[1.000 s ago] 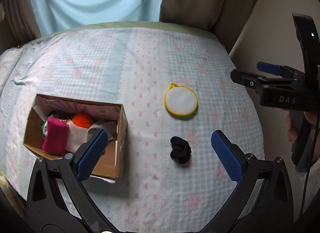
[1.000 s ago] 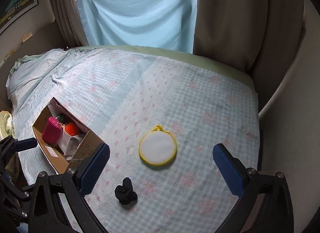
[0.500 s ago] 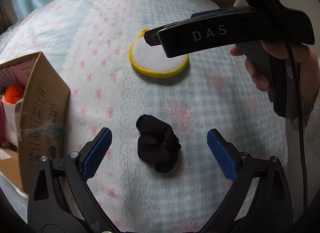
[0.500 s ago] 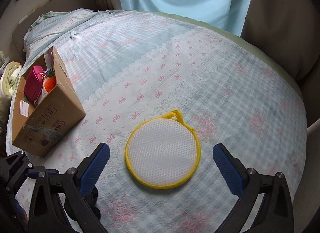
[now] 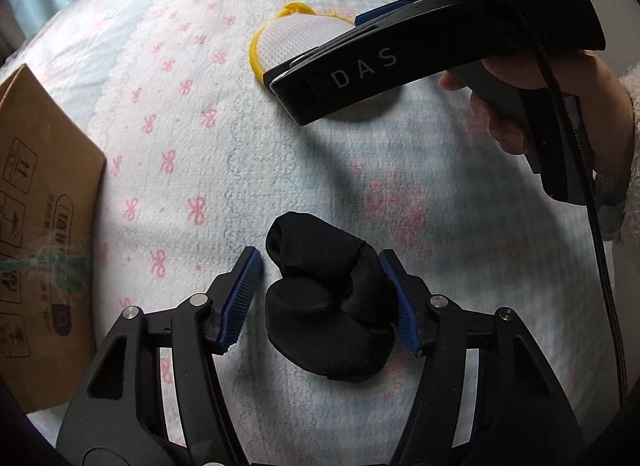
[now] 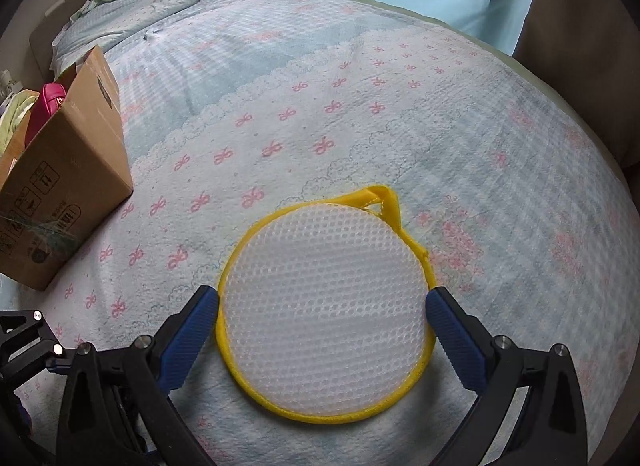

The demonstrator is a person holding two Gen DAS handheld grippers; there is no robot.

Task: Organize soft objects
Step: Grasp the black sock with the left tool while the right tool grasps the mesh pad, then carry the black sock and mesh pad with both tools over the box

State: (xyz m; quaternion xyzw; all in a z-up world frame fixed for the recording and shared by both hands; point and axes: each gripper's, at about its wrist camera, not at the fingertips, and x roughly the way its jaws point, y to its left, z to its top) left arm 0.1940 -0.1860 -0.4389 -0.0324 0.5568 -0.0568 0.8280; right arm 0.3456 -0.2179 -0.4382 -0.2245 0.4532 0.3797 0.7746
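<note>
A black rolled sock [image 5: 324, 306] lies on the bedspread between the fingers of my left gripper [image 5: 320, 302]. The right pad touches it; a small gap remains at the left pad. A round white mesh pad with a yellow rim [image 6: 324, 310] lies flat on the bed. My right gripper [image 6: 322, 326] straddles it, with both blue pads at its rim. In the left wrist view the right gripper's body [image 5: 432, 53] covers most of the mesh pad [image 5: 296, 37].
An open cardboard box [image 6: 60, 185] stands on the bed to the left, holding a pink pouch [image 6: 46, 105] and other soft items; its side shows in the left wrist view [image 5: 40, 225]. Curtains hang beyond the far edge of the bed.
Both grippers have lowered onto the bed and narrowed. The left one has closed in around the black sock. The right one has closed in to the mesh pad's rim.
</note>
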